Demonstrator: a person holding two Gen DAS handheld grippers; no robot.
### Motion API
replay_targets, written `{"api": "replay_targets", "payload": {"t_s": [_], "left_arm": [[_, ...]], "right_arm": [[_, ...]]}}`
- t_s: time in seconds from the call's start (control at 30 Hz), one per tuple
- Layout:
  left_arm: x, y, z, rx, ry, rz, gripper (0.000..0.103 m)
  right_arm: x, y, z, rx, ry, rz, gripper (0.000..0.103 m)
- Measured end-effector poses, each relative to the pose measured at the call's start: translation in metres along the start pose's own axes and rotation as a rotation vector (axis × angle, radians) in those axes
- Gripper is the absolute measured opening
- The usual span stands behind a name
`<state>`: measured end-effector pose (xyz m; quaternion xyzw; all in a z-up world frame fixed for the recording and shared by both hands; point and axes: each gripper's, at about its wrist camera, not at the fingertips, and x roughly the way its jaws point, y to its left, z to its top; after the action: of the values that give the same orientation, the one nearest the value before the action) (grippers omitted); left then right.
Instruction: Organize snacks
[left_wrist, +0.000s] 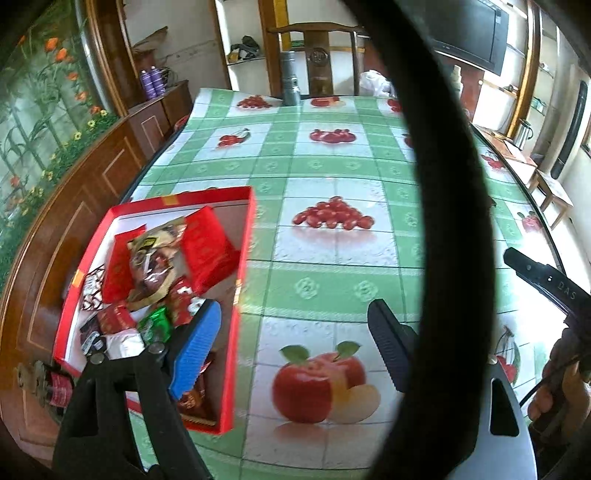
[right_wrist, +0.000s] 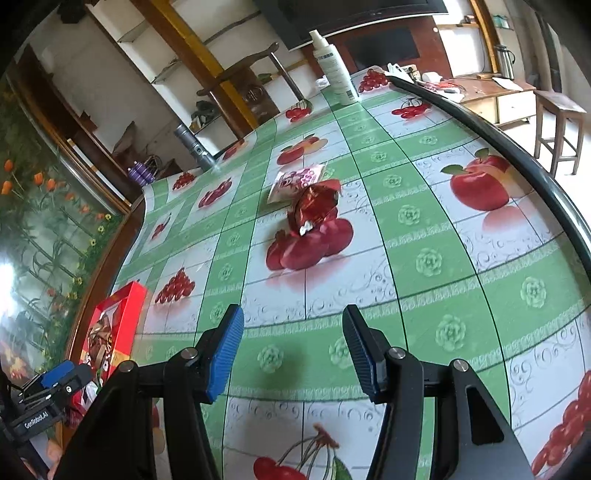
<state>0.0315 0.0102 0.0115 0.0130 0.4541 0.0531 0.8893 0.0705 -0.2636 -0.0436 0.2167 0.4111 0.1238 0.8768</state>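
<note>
An open red box (left_wrist: 243, 258) sits near the table's left edge and holds several snack packets (left_wrist: 155, 254). My left gripper (left_wrist: 291, 347) hovers just right of the box, open, with only tablecloth between its fingers. In the right wrist view a crumpled red foil snack (right_wrist: 314, 208) and a pink-and-white packet (right_wrist: 295, 181) lie mid-table, touching each other. My right gripper (right_wrist: 295, 350) stands open well short of them, holding nothing. The red box (right_wrist: 118, 325) shows at the left, with the left gripper (right_wrist: 48, 391) beside it.
A green fruit-print cloth (left_wrist: 332, 258) covers the table. A grey cylinder (left_wrist: 291, 79) and a wooden chair (left_wrist: 317, 55) are at the far end, a white bottle (right_wrist: 334, 70) at the far right corner. A thick black cable (left_wrist: 443, 221) crosses the left view.
</note>
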Motion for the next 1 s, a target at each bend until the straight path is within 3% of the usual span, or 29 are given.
{"api": "replay_targets", "payload": {"t_s": [0.47,0.93,0.97,1.0], "left_arm": [[0.012,-0.016,0.019,0.023,0.002,-0.013,0.083],[0.040,-0.048,0.076,0.133,-0.016,-0.040,0.083],[0.043,-0.054,0.083,0.147,-0.012,-0.046,0.083],[0.047,-0.060,0.089,0.165,-0.014,-0.057,0.083]], "right_arm": [[0.024,0.005,0.024,0.014,-0.019,-0.019,0.058],[0.086,0.014,0.070,-0.041,-0.025,-0.281,0.058],[0.088,0.011,0.071,-0.045,-0.025,-0.294,0.057],[0.088,0.008,0.072,-0.062,-0.037,-0.299,0.045]]}}
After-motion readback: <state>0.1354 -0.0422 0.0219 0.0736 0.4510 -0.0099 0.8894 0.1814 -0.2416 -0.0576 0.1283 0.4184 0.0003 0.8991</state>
